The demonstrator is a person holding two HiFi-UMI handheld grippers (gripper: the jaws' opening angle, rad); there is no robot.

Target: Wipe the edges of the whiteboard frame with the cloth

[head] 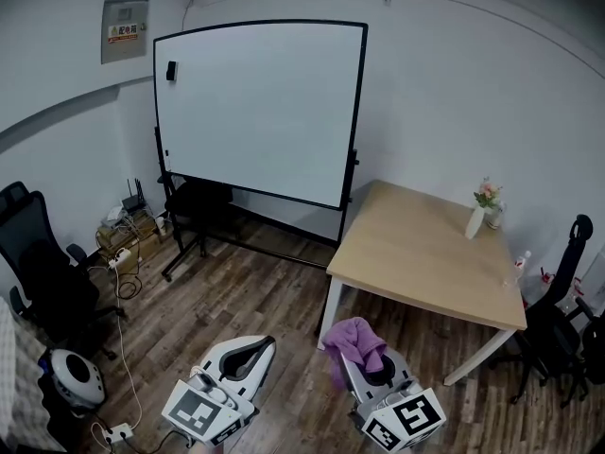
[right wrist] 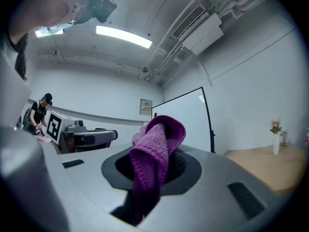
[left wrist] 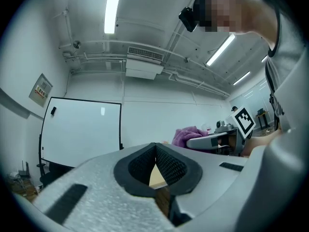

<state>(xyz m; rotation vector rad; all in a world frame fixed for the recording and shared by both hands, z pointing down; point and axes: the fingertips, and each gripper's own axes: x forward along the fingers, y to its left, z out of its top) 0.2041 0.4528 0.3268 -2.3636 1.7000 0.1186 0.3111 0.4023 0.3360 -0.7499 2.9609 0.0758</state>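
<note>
we hold the purple knitted cloth (right wrist: 155,146) pinched in the right gripper (right wrist: 152,167), its jaws closed on a fold so that a loop stands above them and the rest hangs down. the left gripper (left wrist: 155,164) has its jaws together with nothing between them. the large white whiteboard with a thin black frame (head: 357,112) stands on its wheeled stand across the room, well apart from both grippers, so we judge the wiping has not yet begun.

to do this step well, we should walk up to the board, lay the standing loop of cloth flat on one frame edge and run along it in one long pass, corner to corner. the empty gripper could steady the stand, since a wheeled board may roll under pressure.

counted: one whiteboard, one cloth, two grippers, one pale wooden table (head: 416,253), one white vase of flowers (head: 480,214) on it, and two black office chairs, one at each side of the room.
</note>
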